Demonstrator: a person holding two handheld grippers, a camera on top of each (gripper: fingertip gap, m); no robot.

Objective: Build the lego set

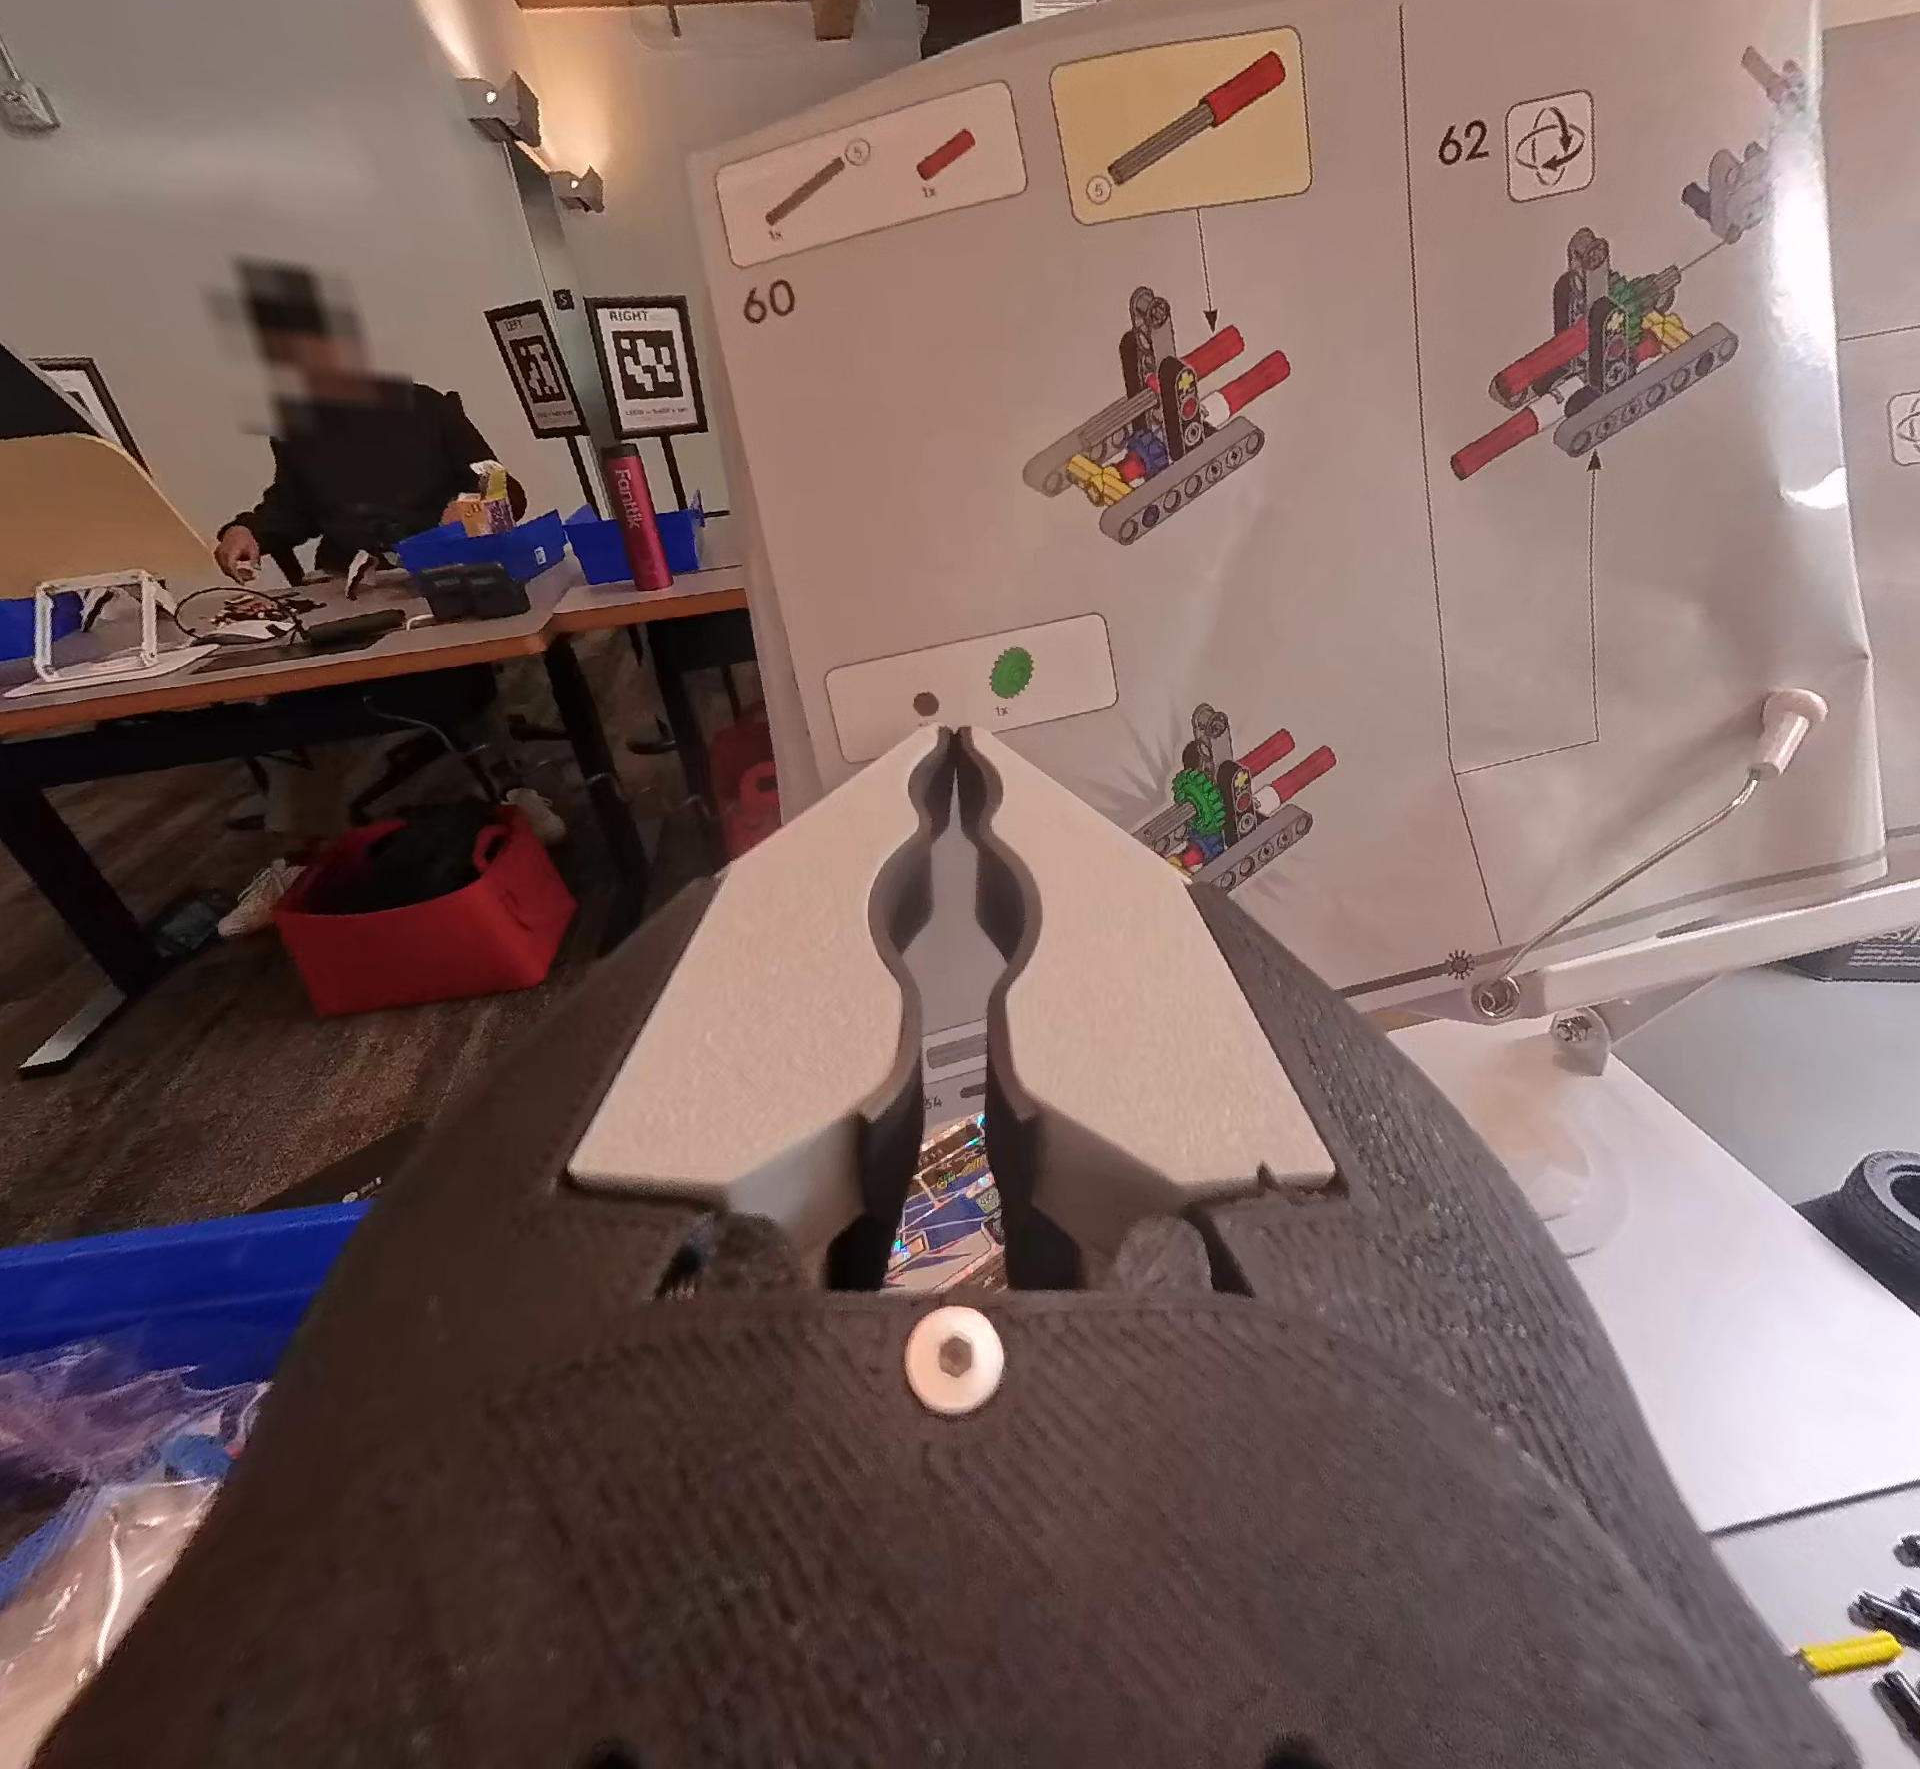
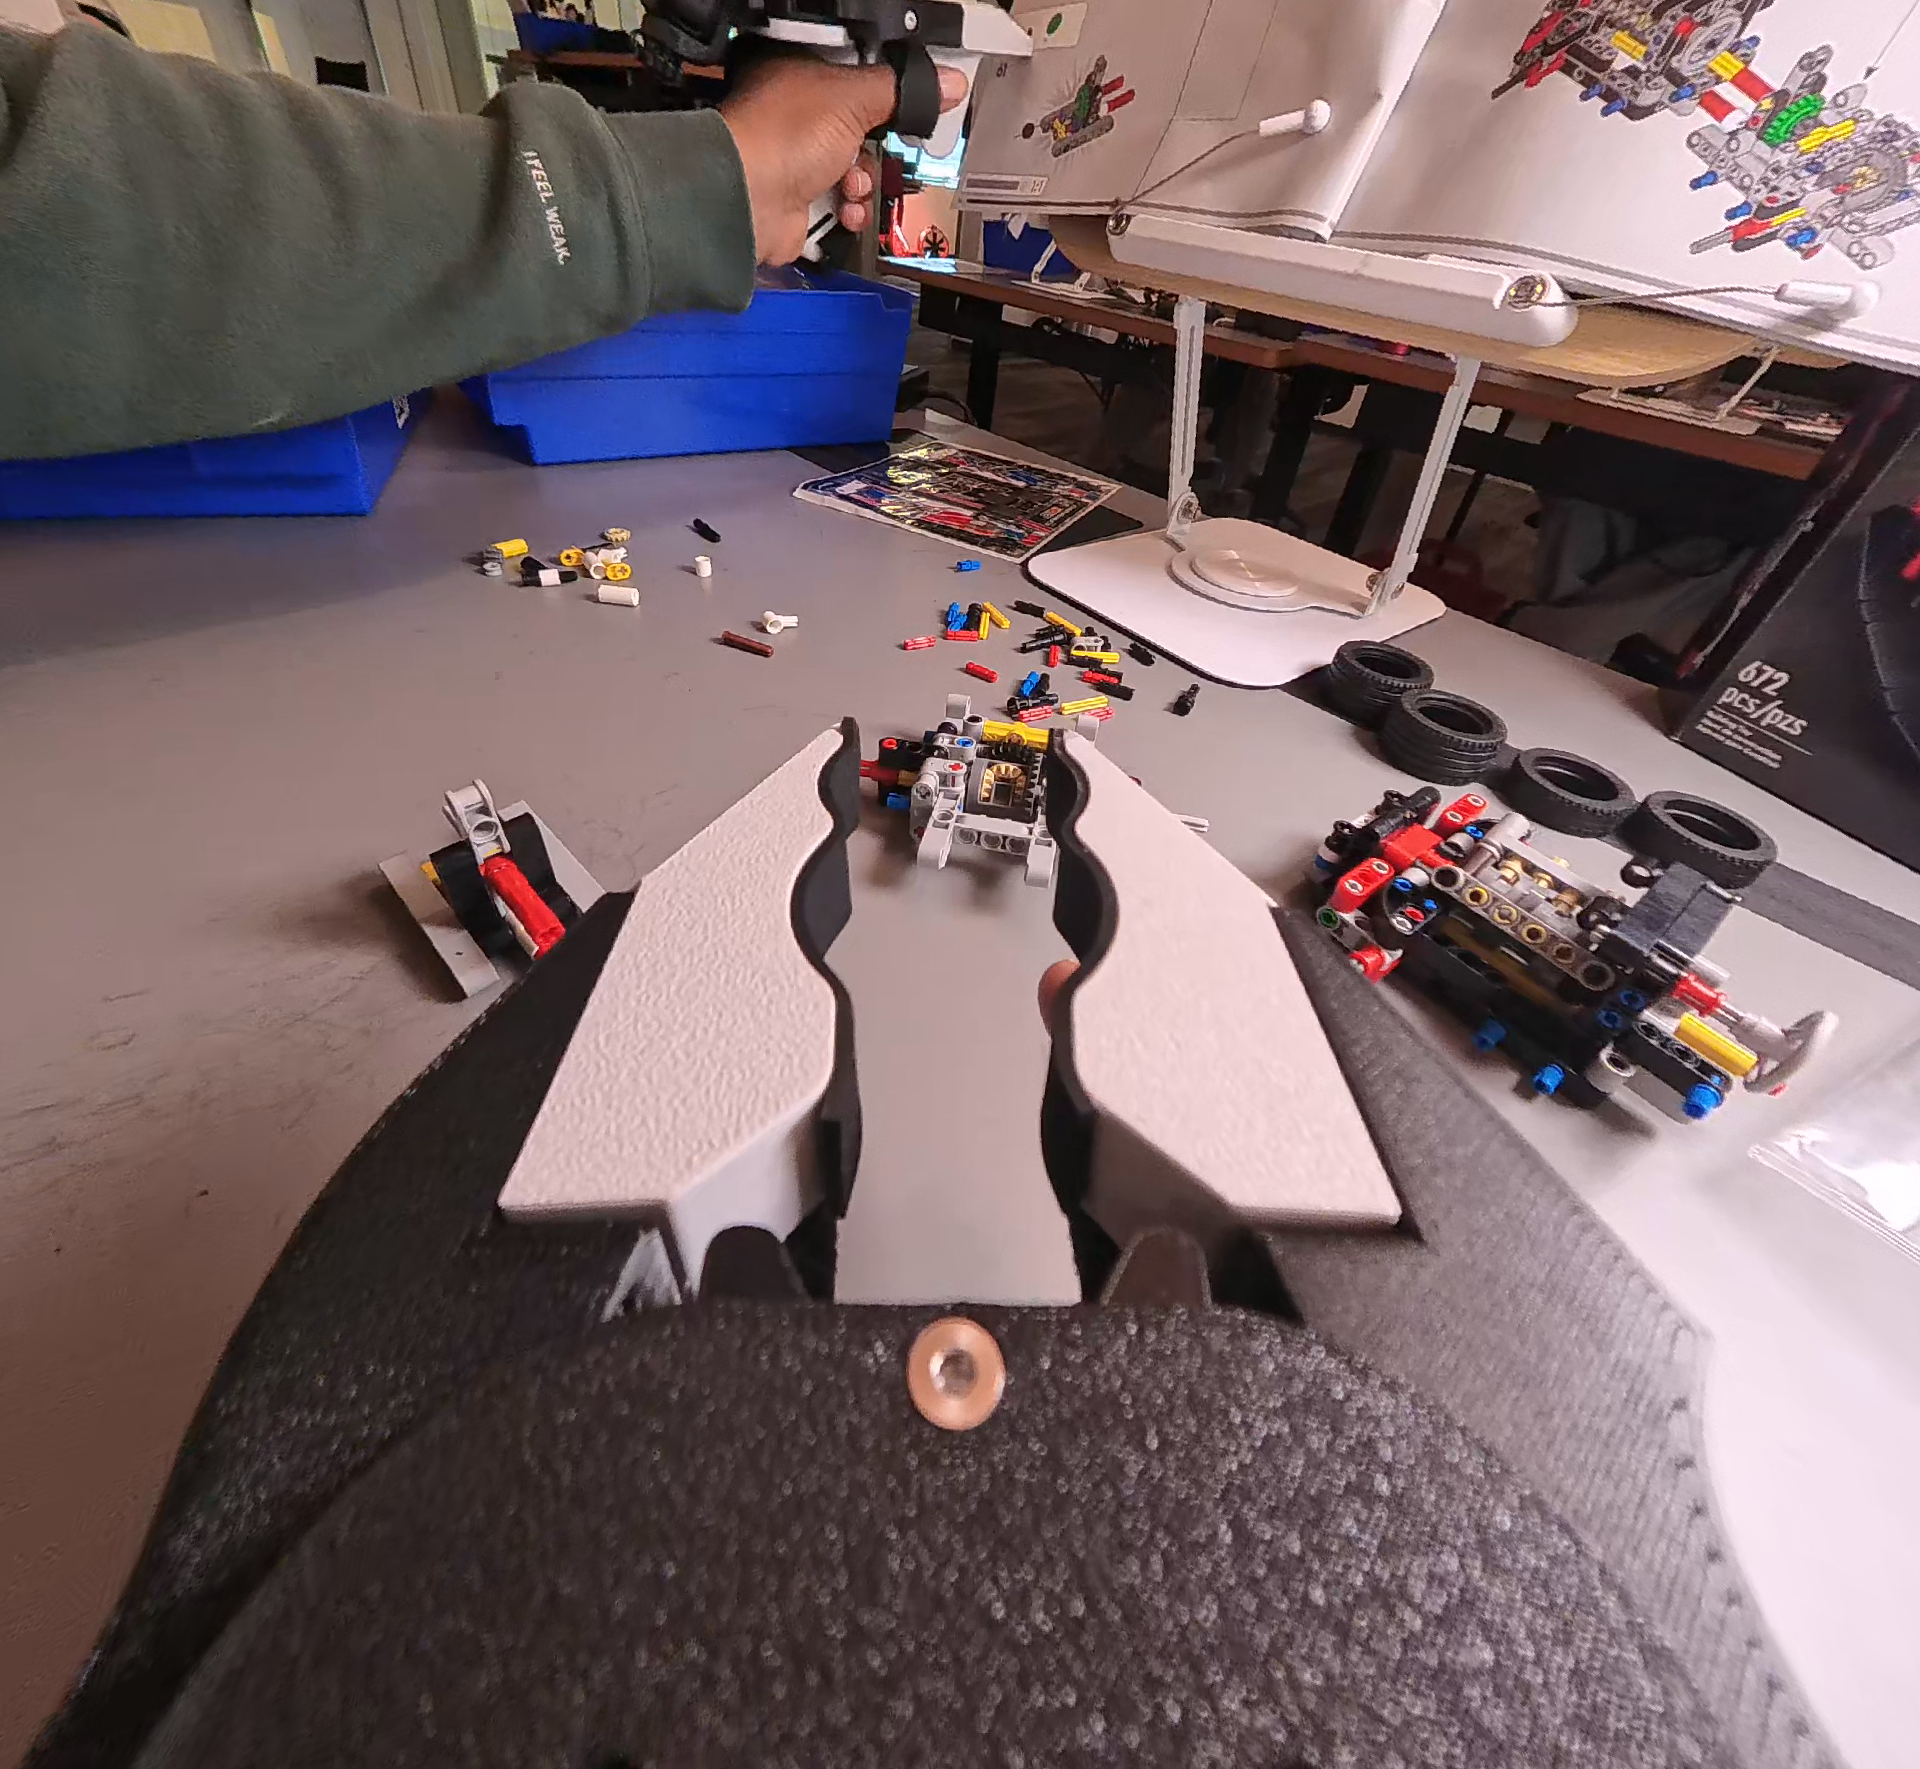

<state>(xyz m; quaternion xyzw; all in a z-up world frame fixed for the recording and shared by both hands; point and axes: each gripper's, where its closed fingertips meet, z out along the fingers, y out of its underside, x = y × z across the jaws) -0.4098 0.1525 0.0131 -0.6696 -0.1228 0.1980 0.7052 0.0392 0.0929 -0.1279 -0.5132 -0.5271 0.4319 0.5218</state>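
The left hand-held gripper (image 1: 954, 734), jaws closed on nothing, points its tips at the instruction booklet (image 1: 1299, 472) (propped on a white stand). The right hand-held gripper (image 2: 956, 753) hovers open around a small grey brick assembly (image 2: 982, 800) on the table (image 2: 312, 732).

Bright, even indoor light; glare on the booklet page (image 1: 1756, 285), wide-angle bending at edges, slight background blur.

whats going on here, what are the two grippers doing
A person holds both. The left gripper is raised with its tips together and nothing between them, pointing at the open building-instruction booklet on the white stand. The right gripper is open, low over the grey table, its fingers either side of a small grey-and-yellow brick gear assembly; whether they touch it is unclear. Loose pins lie beyond.
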